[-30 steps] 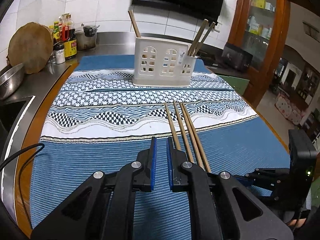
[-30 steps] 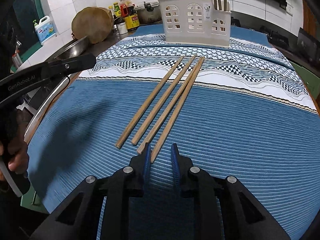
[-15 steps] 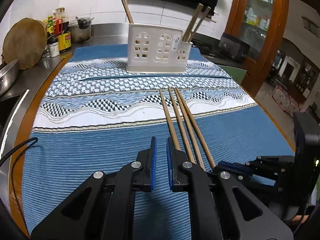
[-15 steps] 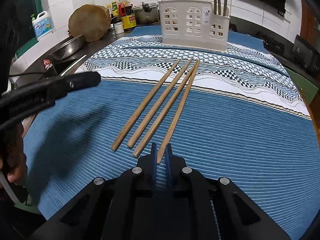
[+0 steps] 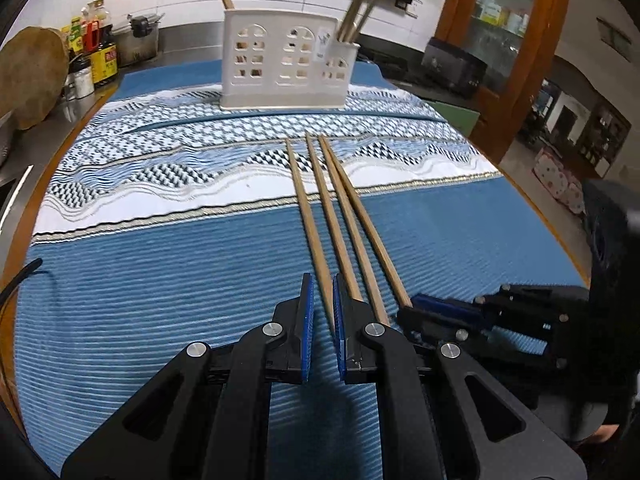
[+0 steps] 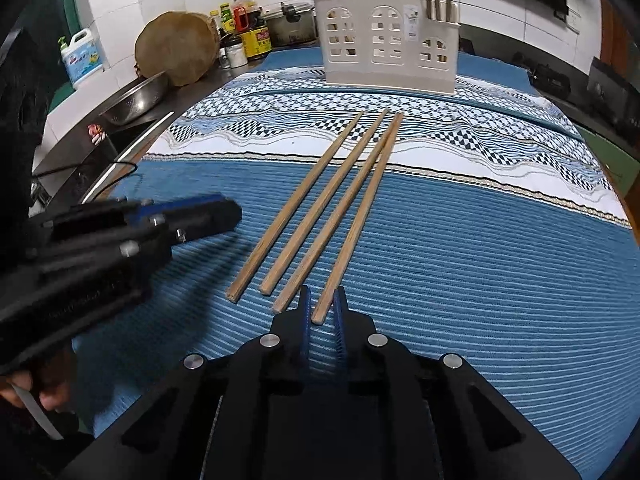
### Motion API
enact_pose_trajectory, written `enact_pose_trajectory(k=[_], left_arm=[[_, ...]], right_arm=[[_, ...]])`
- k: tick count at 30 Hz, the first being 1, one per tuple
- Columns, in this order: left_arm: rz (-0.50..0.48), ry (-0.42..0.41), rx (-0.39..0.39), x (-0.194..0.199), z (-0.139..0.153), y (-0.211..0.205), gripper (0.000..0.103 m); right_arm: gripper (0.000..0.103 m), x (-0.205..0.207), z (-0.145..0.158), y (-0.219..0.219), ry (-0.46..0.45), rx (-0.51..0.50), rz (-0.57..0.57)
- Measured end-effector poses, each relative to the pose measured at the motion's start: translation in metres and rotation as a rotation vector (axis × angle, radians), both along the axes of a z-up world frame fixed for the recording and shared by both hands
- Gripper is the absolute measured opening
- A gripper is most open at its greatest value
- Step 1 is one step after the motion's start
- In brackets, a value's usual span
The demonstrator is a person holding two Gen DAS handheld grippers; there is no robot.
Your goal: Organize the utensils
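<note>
Several wooden chopsticks lie side by side on the blue patterned cloth (image 6: 480,260). My right gripper (image 6: 323,292) is shut on the near end of the rightmost chopstick (image 6: 360,216). From the left wrist view it (image 5: 416,306) meets that chopstick (image 5: 363,220) at its tip. My left gripper (image 5: 321,280) is shut and empty, in line with the leftmost chopstick (image 5: 305,220). The right wrist view has it (image 6: 224,216) hovering left of the row, touching nothing. A white utensil holder (image 6: 384,40) at the far end holds a few chopsticks.
Along the left counter are a round wooden board (image 6: 176,48), sauce bottles (image 6: 252,28), a metal bowl (image 6: 136,98) and a detergent bottle (image 6: 82,58). A wooden cabinet (image 5: 516,40) stands far right. A black cable (image 5: 20,276) crosses the cloth's left edge.
The right jaws closed around the rightmost chopstick's near end. The left gripper came forward and down toward the chopsticks, still shut. The chopsticks have not shifted.
</note>
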State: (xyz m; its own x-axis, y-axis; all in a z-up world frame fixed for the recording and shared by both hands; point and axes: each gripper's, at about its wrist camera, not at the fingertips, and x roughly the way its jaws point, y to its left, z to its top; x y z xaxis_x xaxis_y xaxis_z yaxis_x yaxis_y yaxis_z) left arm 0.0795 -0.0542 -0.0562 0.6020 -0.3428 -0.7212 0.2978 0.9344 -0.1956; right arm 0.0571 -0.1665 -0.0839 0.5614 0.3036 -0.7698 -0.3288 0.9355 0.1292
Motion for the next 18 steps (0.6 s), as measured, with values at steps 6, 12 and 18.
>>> enact_pose_trajectory(k=[6,12,18], left_arm=[[-0.008,0.033,0.005,0.003,-0.010,-0.009,0.010],[0.014,0.062,0.019,0.006,-0.018,-0.012,0.012],[0.045,0.053,0.058,0.006,-0.020,-0.019,0.012]], right_arm=[[0.011,0.002,-0.001,-0.007,0.006,-0.007,-0.018],[0.014,0.003,0.000,-0.003,-0.004,-0.020,-0.010],[0.011,0.004,-0.001,-0.001,-0.017,-0.034,-0.005]])
